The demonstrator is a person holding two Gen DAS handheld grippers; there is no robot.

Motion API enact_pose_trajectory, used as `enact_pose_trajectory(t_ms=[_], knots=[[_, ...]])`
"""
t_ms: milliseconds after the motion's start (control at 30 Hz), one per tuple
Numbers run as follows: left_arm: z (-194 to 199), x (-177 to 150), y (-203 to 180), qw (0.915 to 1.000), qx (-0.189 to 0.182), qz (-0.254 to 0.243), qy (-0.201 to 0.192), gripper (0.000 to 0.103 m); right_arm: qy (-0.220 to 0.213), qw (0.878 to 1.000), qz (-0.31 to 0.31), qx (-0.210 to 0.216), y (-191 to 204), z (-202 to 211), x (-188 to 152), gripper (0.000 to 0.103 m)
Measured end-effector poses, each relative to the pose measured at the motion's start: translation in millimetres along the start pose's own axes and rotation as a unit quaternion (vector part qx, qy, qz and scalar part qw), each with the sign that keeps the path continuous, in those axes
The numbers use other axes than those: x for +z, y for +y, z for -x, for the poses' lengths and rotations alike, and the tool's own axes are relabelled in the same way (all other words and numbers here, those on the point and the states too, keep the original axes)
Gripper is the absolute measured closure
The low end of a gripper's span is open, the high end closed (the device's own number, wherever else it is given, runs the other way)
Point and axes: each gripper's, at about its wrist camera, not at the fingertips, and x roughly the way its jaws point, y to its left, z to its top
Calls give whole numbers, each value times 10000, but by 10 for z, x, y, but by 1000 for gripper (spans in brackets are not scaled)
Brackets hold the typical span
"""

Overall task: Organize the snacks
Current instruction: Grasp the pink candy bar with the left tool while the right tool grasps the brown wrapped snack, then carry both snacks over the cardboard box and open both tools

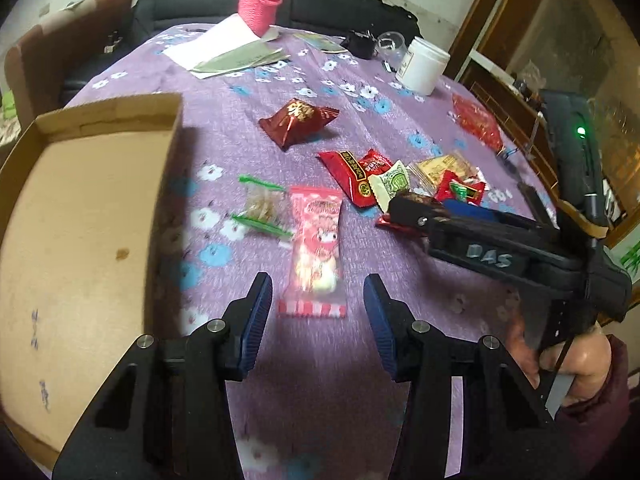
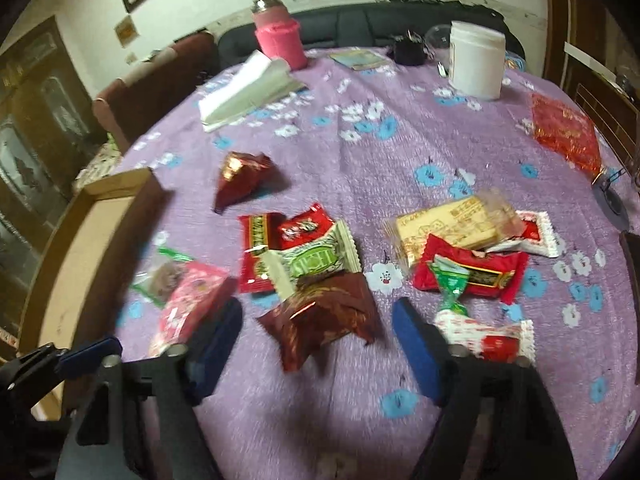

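Observation:
Several wrapped snacks lie on the purple flowered tablecloth (image 1: 320, 400). My left gripper (image 1: 318, 312) is open, its jaws either side of the near end of a pink marshmallow pack (image 1: 316, 254), above it. A shallow cardboard box (image 1: 80, 208) lies to the left, nothing in it. My right gripper (image 2: 316, 344) is open around a dark brown snack packet (image 2: 324, 320). The right gripper also shows in the left wrist view (image 1: 424, 210), over the snack pile. Red and green packets (image 2: 296, 252) and a yellow biscuit pack (image 2: 444, 224) lie beyond.
A pink flask (image 1: 260, 8), papers (image 1: 224, 52) and a white jar (image 1: 422, 64) stand at the table's far side. A red foil bag (image 2: 564, 128) lies at the right edge. A clear green-edged candy bag (image 1: 262, 210) lies by the box. Chairs stand behind.

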Motion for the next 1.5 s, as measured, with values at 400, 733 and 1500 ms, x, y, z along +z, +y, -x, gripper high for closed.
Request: enact_pose_trajectory(t_ms=[400,733,1500], knots=[[-469,202,-245,9960,692,-554,139,80,20,9986,-321,419,-255,35,-97,59],[-173,96,-65,9999,-129,-13,45,81,-154,9964,-367,750,-235,275,-171,60],[835,-430,1607,9805,945,1611,-609,80,324,9689,1266,2100,1871,238,-226,60]])
